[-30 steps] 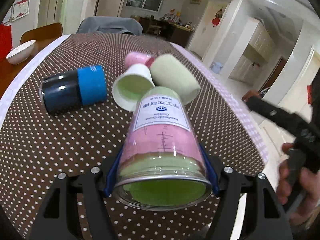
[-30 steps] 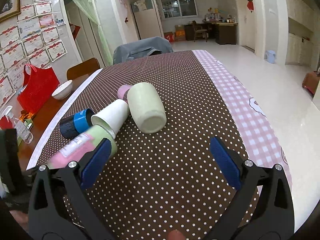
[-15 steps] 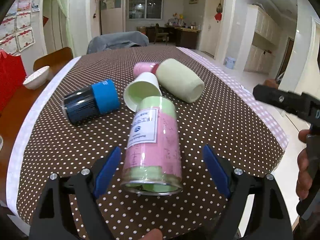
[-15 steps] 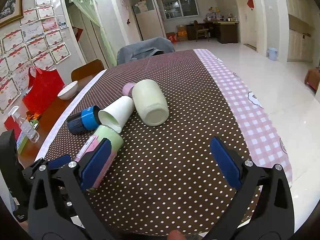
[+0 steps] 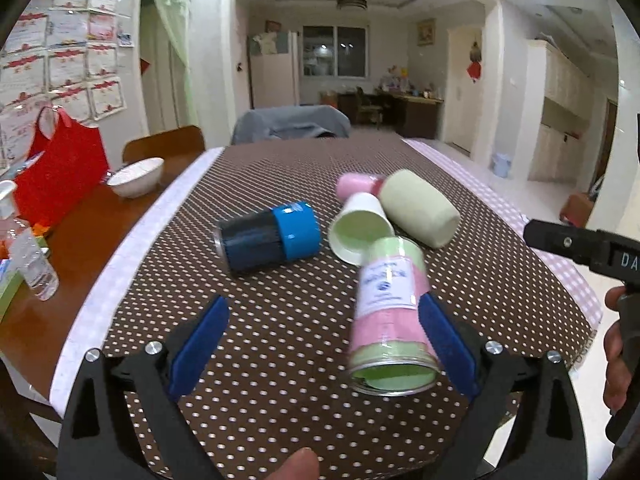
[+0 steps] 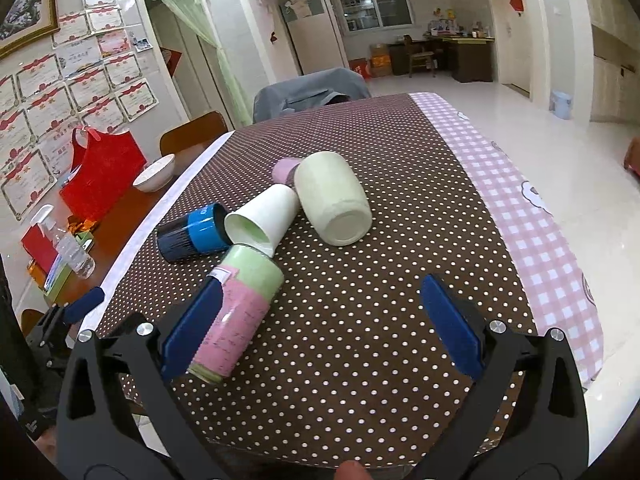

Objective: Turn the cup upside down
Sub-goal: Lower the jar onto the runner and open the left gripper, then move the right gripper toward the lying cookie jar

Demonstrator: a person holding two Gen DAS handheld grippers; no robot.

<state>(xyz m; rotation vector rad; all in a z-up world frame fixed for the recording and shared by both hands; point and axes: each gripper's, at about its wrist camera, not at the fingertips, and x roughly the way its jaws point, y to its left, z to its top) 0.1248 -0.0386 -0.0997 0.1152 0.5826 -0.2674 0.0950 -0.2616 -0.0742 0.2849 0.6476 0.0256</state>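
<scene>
A pink and green cup with a white label (image 5: 388, 316) lies on its side on the dotted brown tablecloth, mouth toward me; it also shows in the right wrist view (image 6: 236, 312). My left gripper (image 5: 320, 344) is open and empty, its right pad close beside the cup. My right gripper (image 6: 320, 332) is open and empty above the cloth, the cup beside its left pad. A white paper cup (image 5: 360, 232), a pale green cup (image 5: 416, 212), a pink cup (image 5: 352, 184) and a blue and black cup (image 5: 268, 240) lie on their sides behind.
A white bowl (image 5: 136, 176), a red bag (image 5: 60, 172) and a clear bottle (image 5: 32, 264) stand on the bare wood at the left. A grey-covered chair (image 5: 292, 124) is at the far end. The table's pink checked edge (image 6: 540, 240) runs along the right.
My left gripper let go of the pink and green cup, opened wide and drew back and left. The cup now lies on the cloth. My right gripper has barely moved.
</scene>
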